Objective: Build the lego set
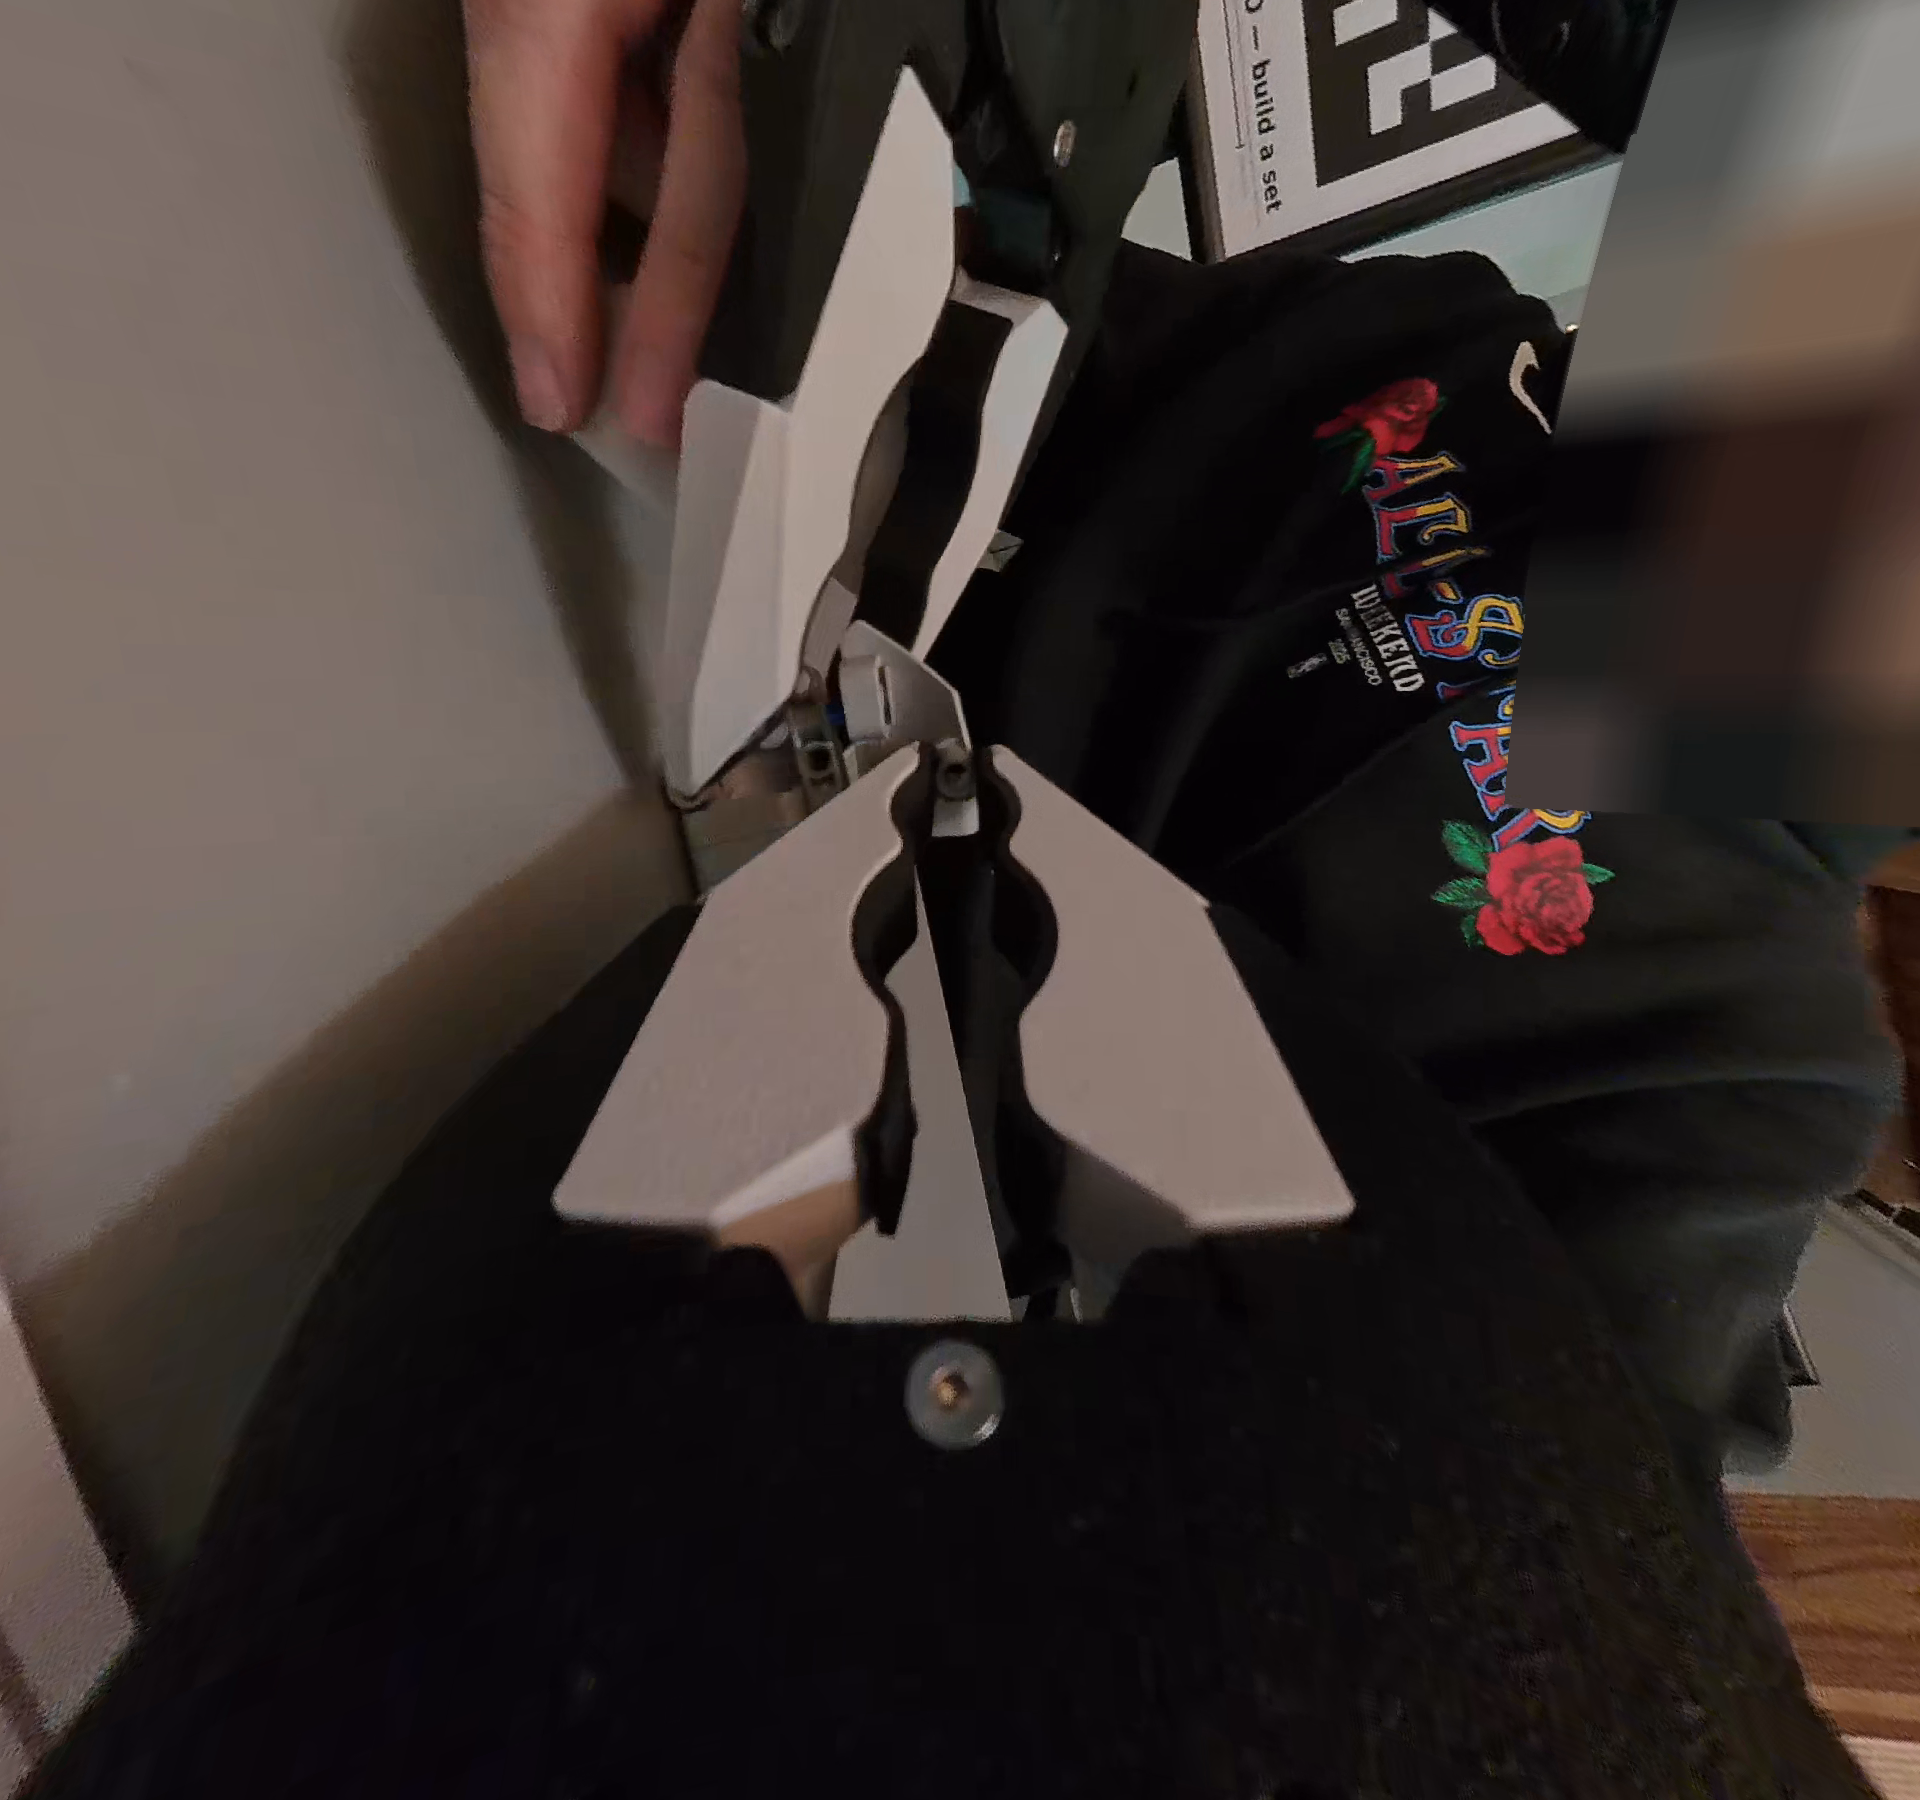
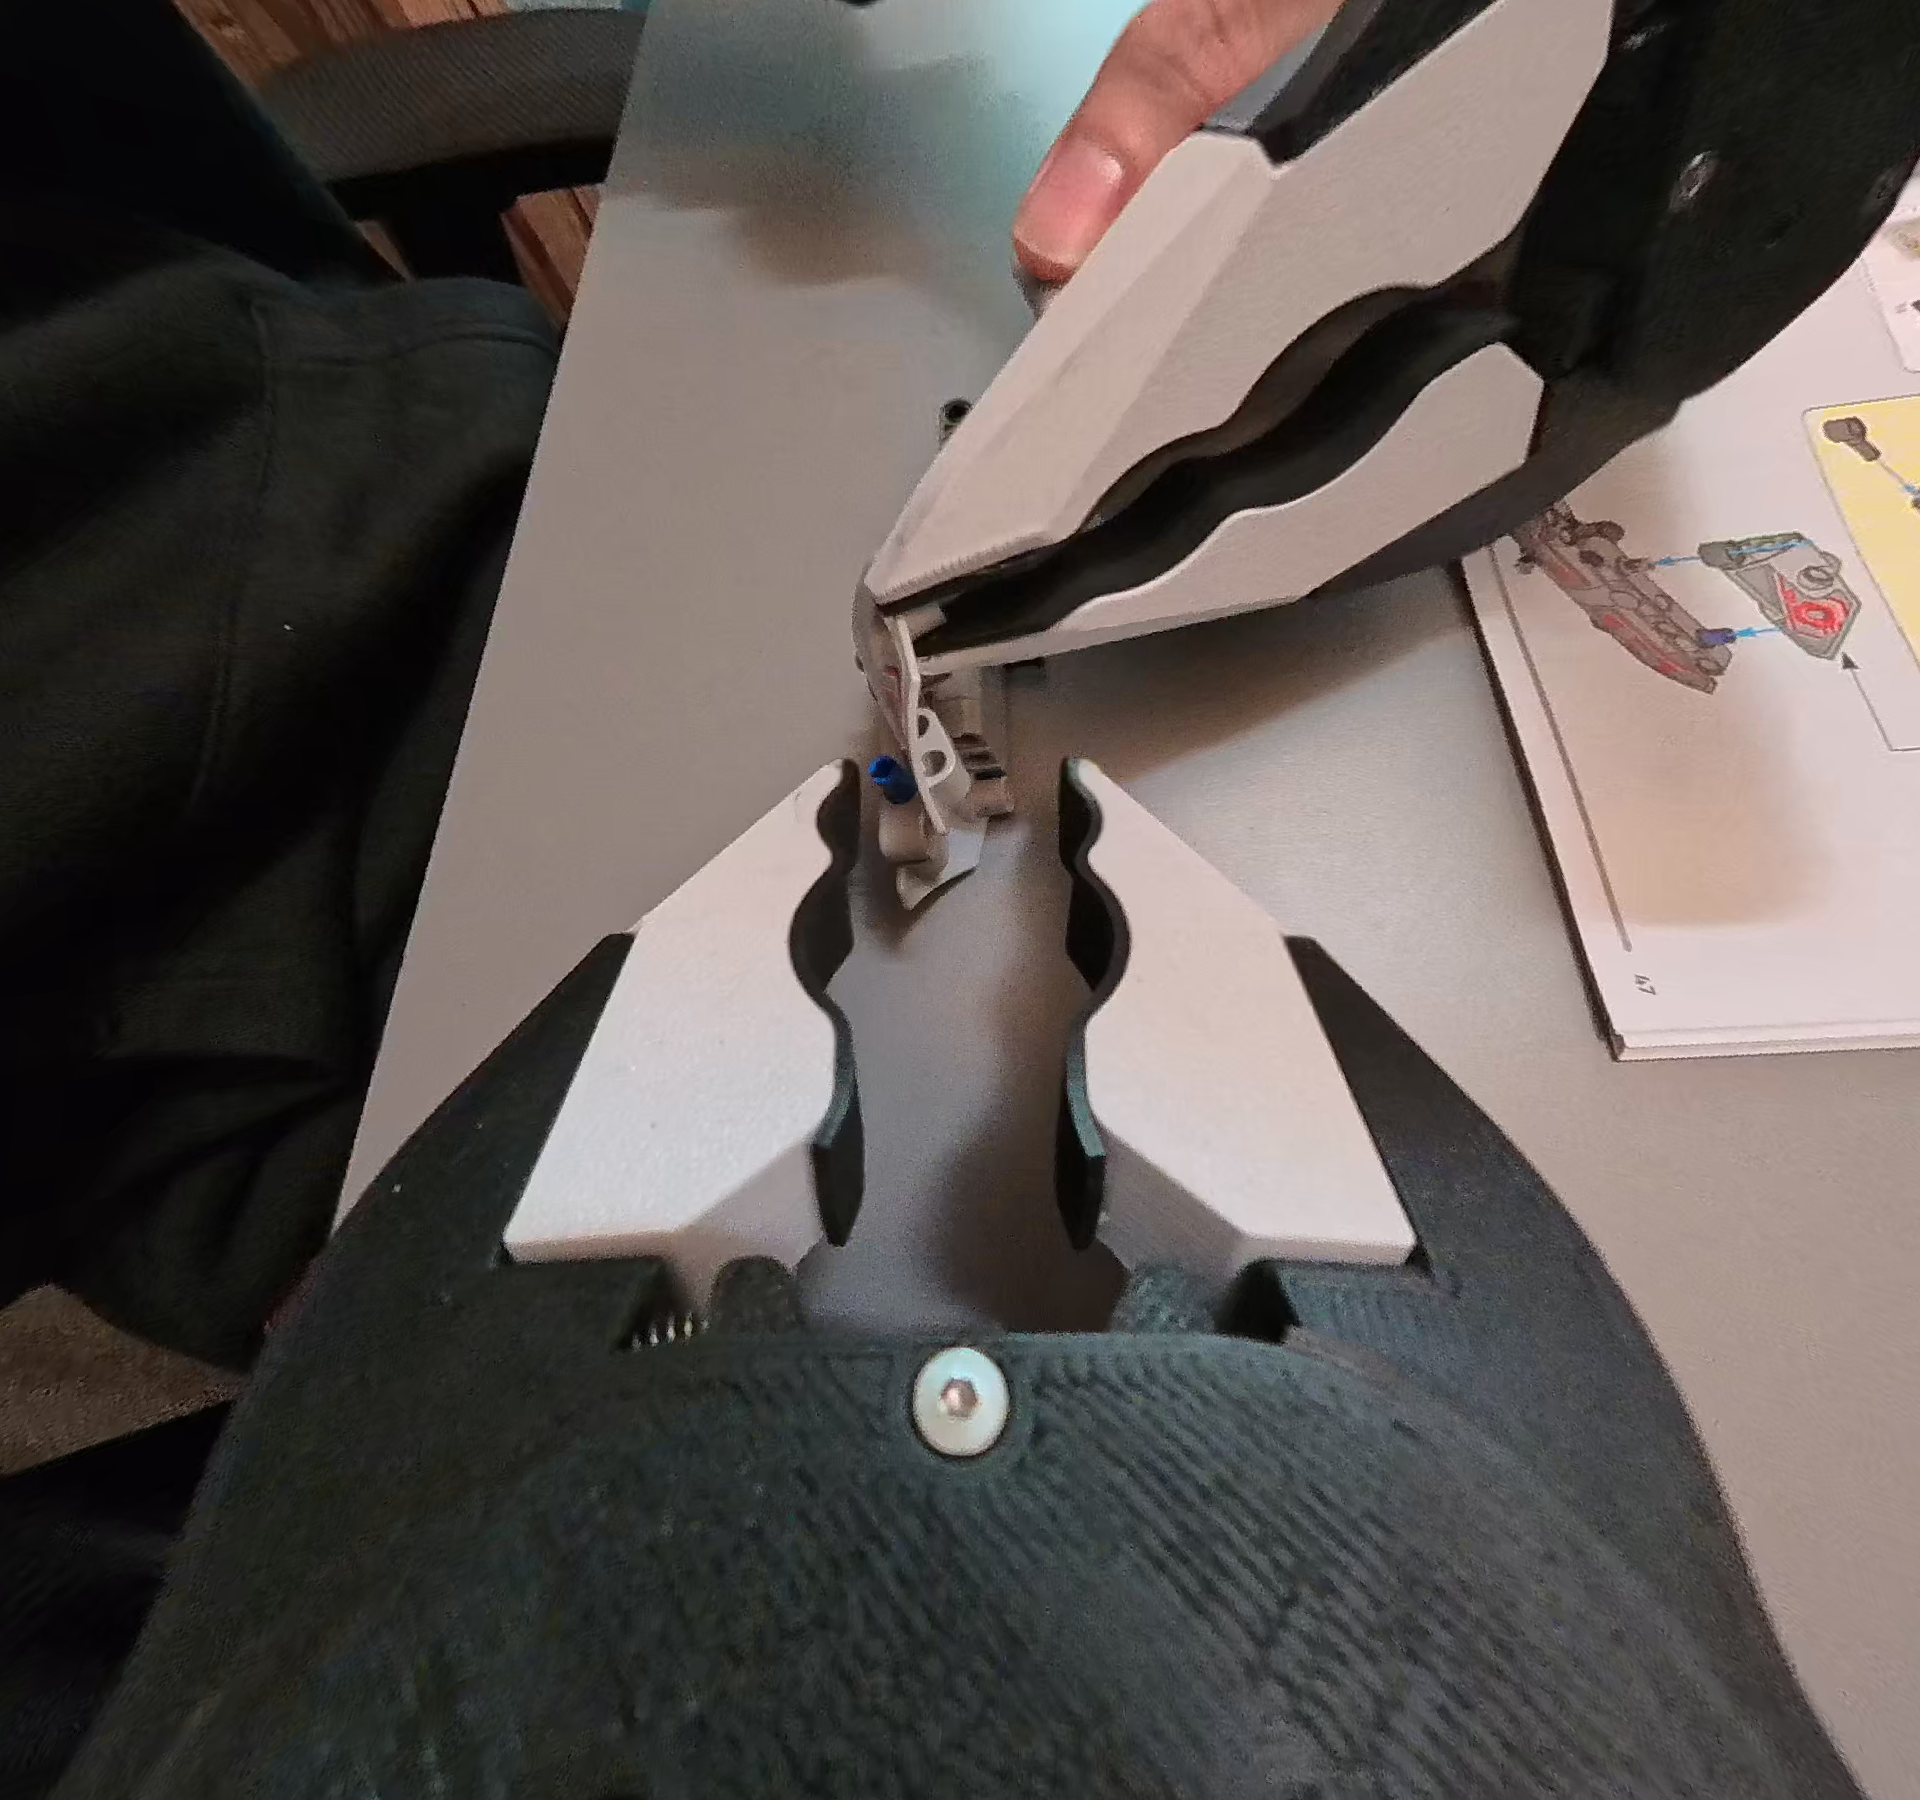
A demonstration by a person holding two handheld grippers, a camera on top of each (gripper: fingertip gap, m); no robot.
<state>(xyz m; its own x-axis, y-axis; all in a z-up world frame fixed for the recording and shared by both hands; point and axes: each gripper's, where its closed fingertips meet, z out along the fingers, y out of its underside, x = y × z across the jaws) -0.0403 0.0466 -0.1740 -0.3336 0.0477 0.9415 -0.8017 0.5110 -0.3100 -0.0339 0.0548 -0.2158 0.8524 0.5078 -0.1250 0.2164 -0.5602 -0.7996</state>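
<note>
Lego assembly [image 2: 935, 763] pinched, left gripper [image 2: 904, 607], half hidden

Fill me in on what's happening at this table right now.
A person is building a lego set with two handheld grippers. The left gripper is shut on a small grey lego assembly with a blue pin, held just above the grey table. The right gripper is open, its fingertips either side of the assembly. An instruction booklet lies open alongside.
</note>
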